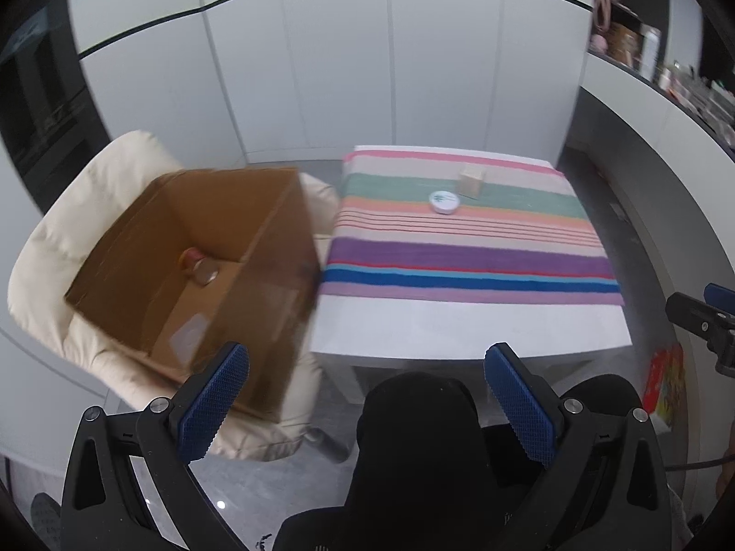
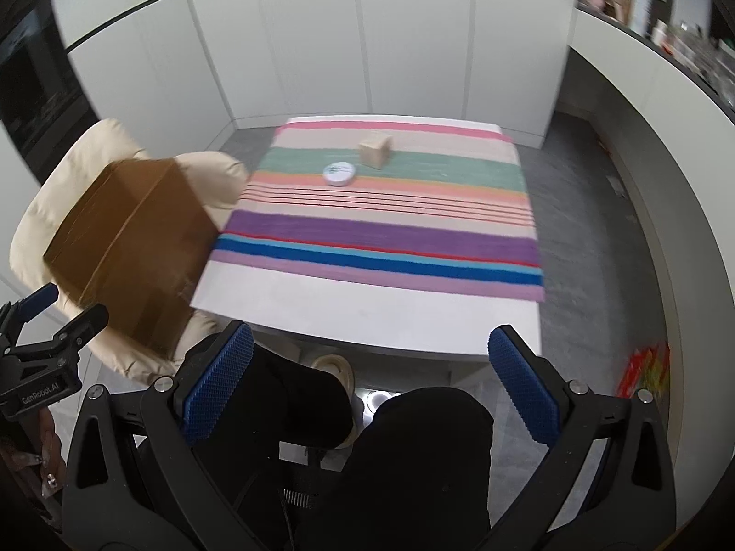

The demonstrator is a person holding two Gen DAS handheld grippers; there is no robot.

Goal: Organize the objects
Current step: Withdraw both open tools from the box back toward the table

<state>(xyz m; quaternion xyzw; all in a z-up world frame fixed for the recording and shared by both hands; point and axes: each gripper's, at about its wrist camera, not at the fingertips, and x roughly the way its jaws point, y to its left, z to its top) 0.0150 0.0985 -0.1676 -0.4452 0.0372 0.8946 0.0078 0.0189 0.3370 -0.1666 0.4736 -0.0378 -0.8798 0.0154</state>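
A round white tin [image 1: 444,201] [image 2: 339,173] and a small beige box [image 1: 470,182] [image 2: 375,150] sit side by side on the striped cloth [image 1: 468,257] [image 2: 381,238] covering the white table [image 1: 459,326] [image 2: 367,317]. An open cardboard box [image 1: 193,275] [image 2: 128,252] rests on a cream armchair [image 1: 59,252] [image 2: 46,211] left of the table; a small brownish jar [image 1: 198,266] lies inside it. My left gripper [image 1: 367,404] [image 2: 50,317] is open and empty, held low in front of the table. My right gripper [image 2: 370,385] is also open and empty, well short of the table edge.
The person's dark-trousered knees [image 1: 413,436] [image 2: 413,450] fill the space below both grippers. A colourful packet [image 1: 666,385] [image 2: 645,367] lies on the grey floor at the right. A white counter [image 1: 666,147] [image 2: 643,105] with bottles curves along the right side. White cabinets stand behind.
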